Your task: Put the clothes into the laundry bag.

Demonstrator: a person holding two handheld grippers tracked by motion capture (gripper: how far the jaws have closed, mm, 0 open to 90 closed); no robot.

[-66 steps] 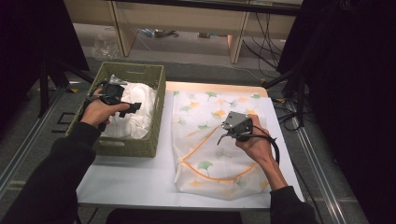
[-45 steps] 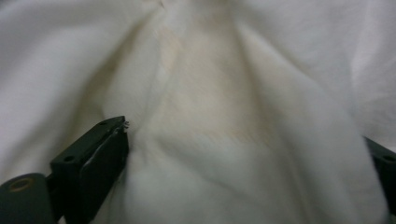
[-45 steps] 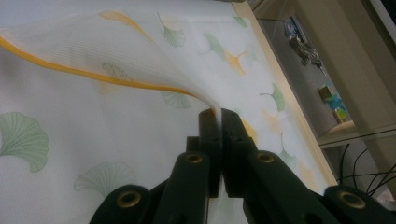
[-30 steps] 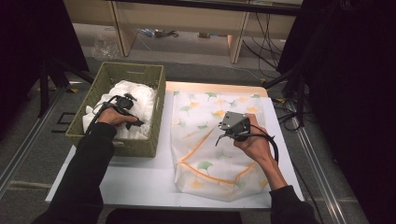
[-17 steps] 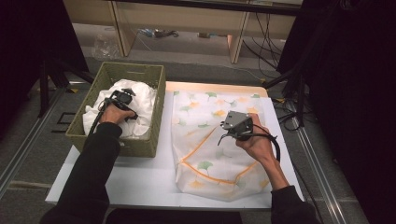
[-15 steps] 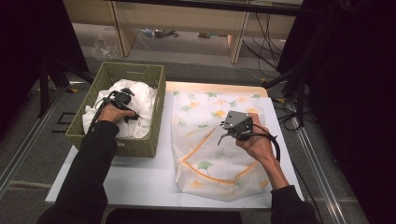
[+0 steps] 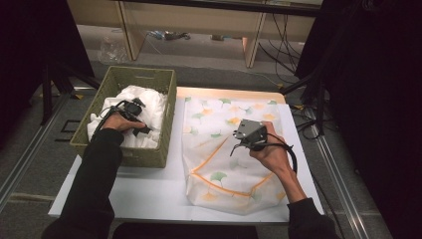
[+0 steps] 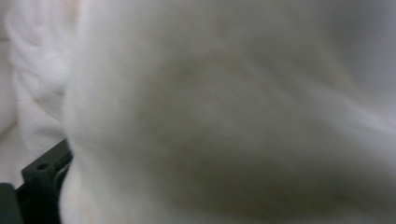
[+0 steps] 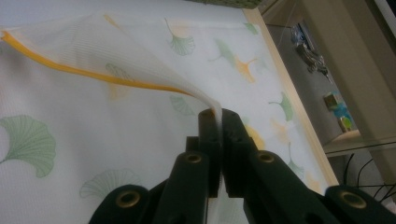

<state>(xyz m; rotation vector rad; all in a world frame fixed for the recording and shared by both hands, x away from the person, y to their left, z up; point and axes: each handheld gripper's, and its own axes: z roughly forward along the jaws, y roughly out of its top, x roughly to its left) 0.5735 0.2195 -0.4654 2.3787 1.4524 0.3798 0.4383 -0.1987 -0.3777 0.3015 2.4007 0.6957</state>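
My right gripper [image 9: 218, 116] pinches the orange-trimmed edge of the sheer ginkgo-print mesh laundry bag [image 7: 224, 149] lying at the table's right. My left gripper [image 7: 133, 110], jaws just opening wide, sits in crumpled white cloth [image 7: 149, 107] inside the olive woven basket [image 7: 124, 79], far left.
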